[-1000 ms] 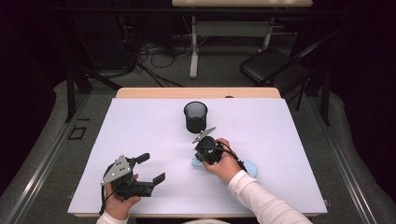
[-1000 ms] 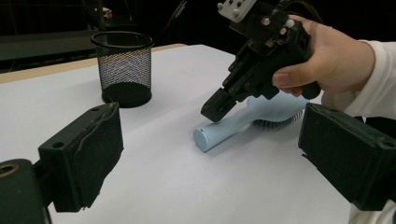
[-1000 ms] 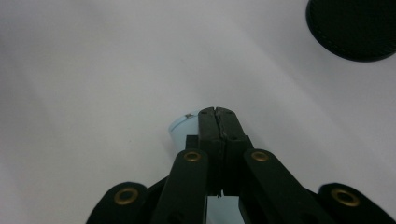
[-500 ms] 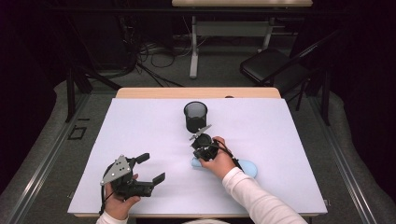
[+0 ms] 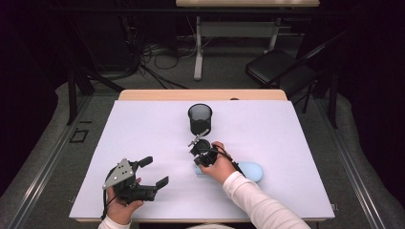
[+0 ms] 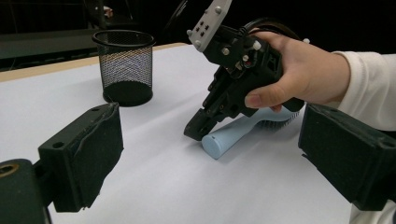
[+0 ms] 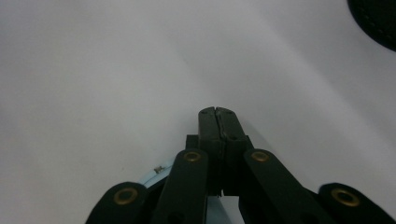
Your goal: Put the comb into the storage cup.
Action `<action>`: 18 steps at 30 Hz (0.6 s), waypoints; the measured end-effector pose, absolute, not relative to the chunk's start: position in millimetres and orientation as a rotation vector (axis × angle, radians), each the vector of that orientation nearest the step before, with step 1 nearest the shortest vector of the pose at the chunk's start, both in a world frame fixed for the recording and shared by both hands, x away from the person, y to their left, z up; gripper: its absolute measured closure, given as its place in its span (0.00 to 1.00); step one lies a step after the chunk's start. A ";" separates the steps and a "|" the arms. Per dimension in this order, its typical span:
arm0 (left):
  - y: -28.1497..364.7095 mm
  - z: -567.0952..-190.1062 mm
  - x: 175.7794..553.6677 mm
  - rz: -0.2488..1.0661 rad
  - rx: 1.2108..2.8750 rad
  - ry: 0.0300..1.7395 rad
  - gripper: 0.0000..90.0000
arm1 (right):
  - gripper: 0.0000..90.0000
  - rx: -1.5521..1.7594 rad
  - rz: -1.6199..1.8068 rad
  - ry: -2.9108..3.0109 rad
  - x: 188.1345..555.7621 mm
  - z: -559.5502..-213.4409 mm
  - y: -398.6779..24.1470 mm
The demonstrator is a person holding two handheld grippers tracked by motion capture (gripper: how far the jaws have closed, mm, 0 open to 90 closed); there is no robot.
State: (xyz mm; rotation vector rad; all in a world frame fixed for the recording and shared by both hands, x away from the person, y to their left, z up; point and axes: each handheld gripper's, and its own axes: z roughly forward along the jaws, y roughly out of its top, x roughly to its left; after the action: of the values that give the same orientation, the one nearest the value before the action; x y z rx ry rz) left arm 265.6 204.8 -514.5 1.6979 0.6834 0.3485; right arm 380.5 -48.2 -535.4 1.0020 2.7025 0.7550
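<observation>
High view: light blue hairbrush (image 5: 248,171) lying flat on the white table (image 5: 143,124), partly under the right hand, well short of the black mesh cup (image 5: 200,119) standing upright farther back. Right gripper (image 5: 197,144) tipped down over the brush's handle end, jaws pinched together with nothing between. Left gripper (image 5: 155,172) parked near the front-left edge, jaws spread wide, empty, well apart from the brush.

Left gripper view: own two jaws far apart at the frame edges, nothing between them. Beyond them, right gripper (image 6: 198,129) with closed tips just touching or nearly touching the top of the brush handle (image 6: 233,135), can't tell which. Brush flat on the table, bristles tucked under the hand. Mesh cup (image 6: 124,65) looks empty.

Right gripper view: jaws shut tight, tips together over bare table, sliver of blue handle (image 7: 154,177) down at the base.

So, progress-wise: pretty much at the start. No grab yet, brush not lifted. Probably headed for the cup, so opening, gripping, carrying and dropping in all left to do.
</observation>
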 end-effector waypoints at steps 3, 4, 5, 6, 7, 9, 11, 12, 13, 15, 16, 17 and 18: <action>204.6 -514.5 265.7 0.349 1.697 0.679 0.07 | 1.00 1.002 0.760 2.714 375.5 -536.0 -47.5; 204.4 -514.4 265.7 0.349 1.699 0.680 0.07 | 1.00 1.001 0.762 2.717 373.7 -536.2 -47.6; 204.0 -514.5 265.8 0.348 1.701 0.679 0.07 | 1.00 0.995 0.774 2.724 369.9 -536.4 -48.0; 204.0 -514.5 265.8 0.348 1.701 0.679 0.07 | 1.00 0.995 0.774 2.724 369.9 -536.4 -48.0; 203.9 -514.5 265.8 0.347 1.704 0.678 0.07 | 1.00 0.991 0.774 2.727 368.3 -536.4 -48.1; 203.5 -514.6 265.6 0.349 1.702 0.679 0.07 | 1.00 0.981 0.779 2.734 363.0 -536.8 -48.8; 203.5 -514.6 265.5 0.349 1.702 0.680 0.07 | 1.00 0.955 0.788 2.745 355.7 -537.7 -49.8; 203.7 -514.6 265.7 0.351 1.704 0.679 0.07 | 1.00 0.942 0.787 2.749 351.8 -537.9 -50.0; 203.7 -514.6 265.7 0.351 1.704 0.679 0.07 | 1.00 0.942 0.787 2.749 351.8 -537.9 -50.0; 203.8 -514.7 265.7 0.351 1.703 0.681 0.07 | 1.00 0.919 0.786 2.753 345.6 -538.4 -50.4; 203.7 -514.7 265.6 0.351 1.704 0.681 0.07 | 1.00 0.911 0.786 2.758 342.6 -538.3 -50.7; 203.6 -514.7 265.6 0.351 1.703 0.680 0.07 | 1.00 0.900 0.792 2.764 336.6 -538.3 -51.2; 203.4 -514.7 265.4 0.349 1.703 0.682 0.07 | 1.00 0.900 0.792 2.764 336.6 -538.3 -51.2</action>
State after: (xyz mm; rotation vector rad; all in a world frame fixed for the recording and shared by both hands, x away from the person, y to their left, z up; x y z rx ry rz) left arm 265.4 203.4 -514.7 1.7030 0.6816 0.3491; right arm 336.6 -51.2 -538.3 0.9004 2.7638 0.7920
